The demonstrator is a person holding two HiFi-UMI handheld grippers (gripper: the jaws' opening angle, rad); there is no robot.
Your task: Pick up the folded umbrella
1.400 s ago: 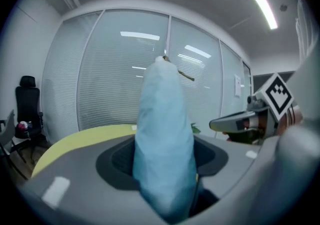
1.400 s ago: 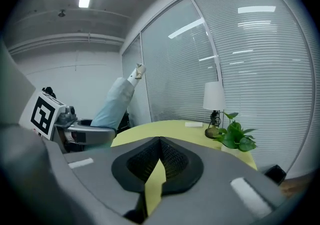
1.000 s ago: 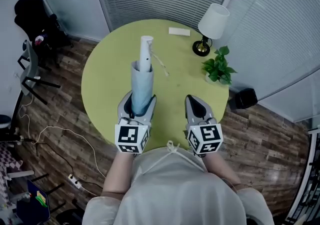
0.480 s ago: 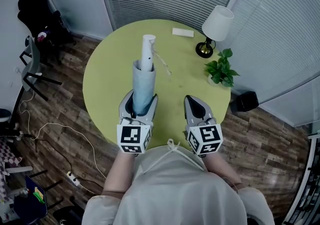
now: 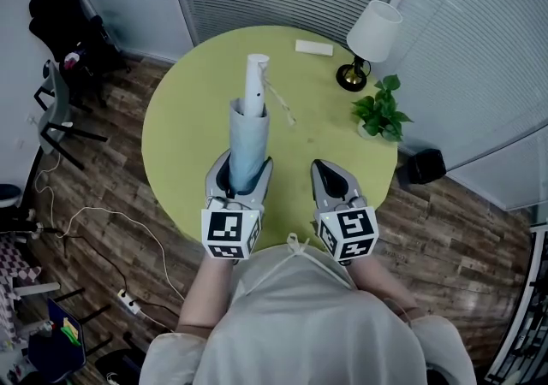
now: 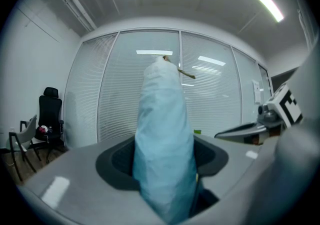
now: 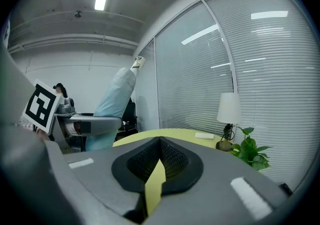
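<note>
Zero change | left gripper [image 5: 245, 162] still clamps folded umbrella [image 5: 248, 137] | right gripper [image 5: 323, 169] empty

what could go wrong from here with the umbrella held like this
The left gripper clamps the folded umbrella near one end, so its long free part may sag or slide inside the soft sleeve. The loose cord at the handle could snag on something. A wide swing to the right might hit the lamp or the plant on the table.
</note>
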